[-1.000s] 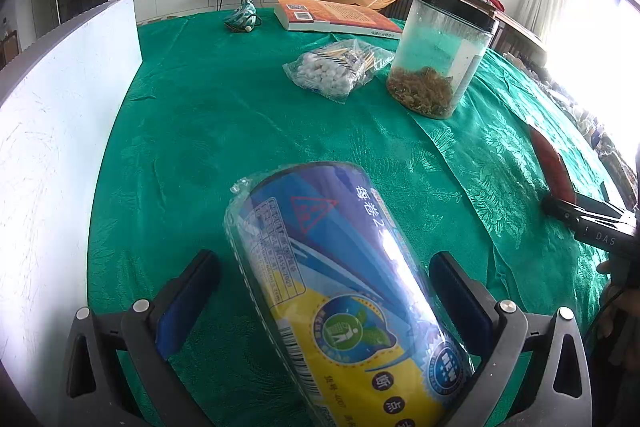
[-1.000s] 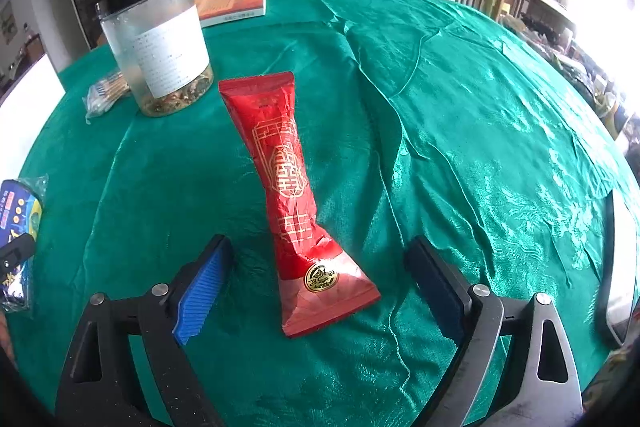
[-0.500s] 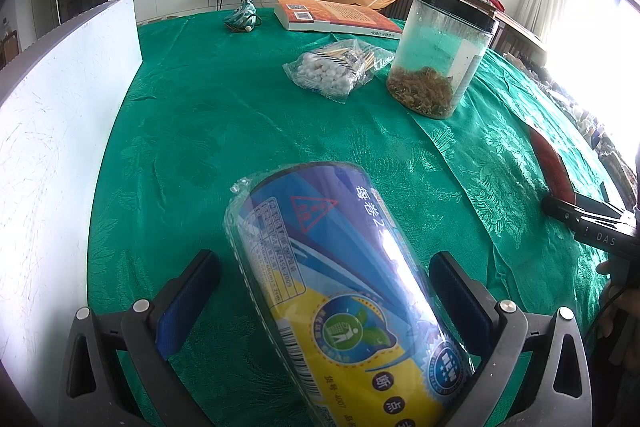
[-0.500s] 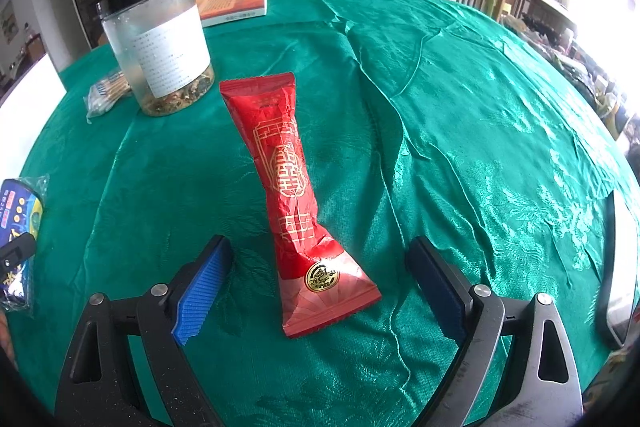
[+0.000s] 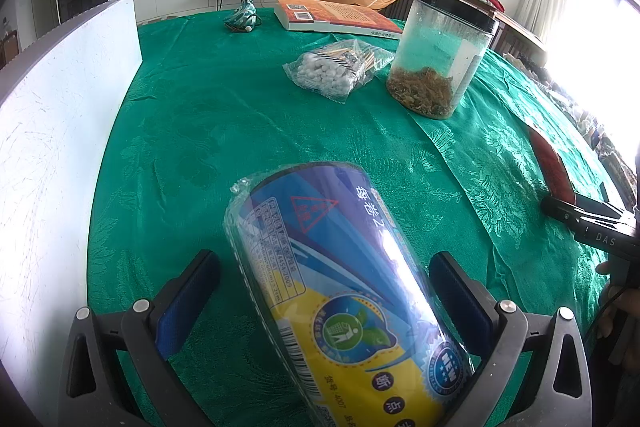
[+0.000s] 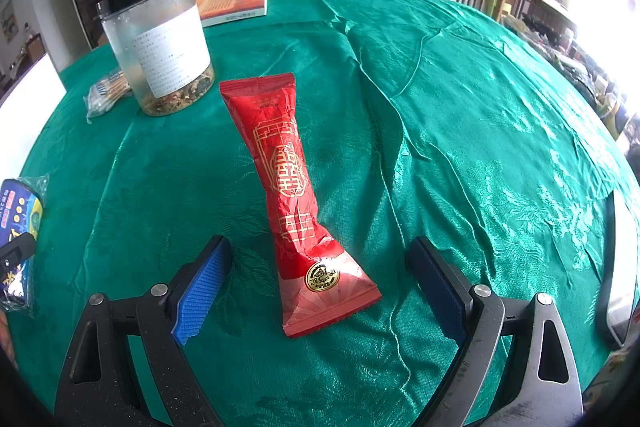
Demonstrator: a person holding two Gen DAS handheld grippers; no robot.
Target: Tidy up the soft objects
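The left tool (image 5: 324,281) gaped wide around a blue roll (image 5: 340,291), untouching; the right tool (image 6: 318,267) stood equally wide around a red packet (image 6: 292,195).

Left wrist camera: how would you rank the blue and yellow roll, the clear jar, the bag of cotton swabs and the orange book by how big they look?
1. Blue and yellow roll, though it lies nearest the lens, which inflates it.
2. Clear jar.
3. Orange book and bag of cotton swabs look about alike; the book lies farther off, so I won't rank them.
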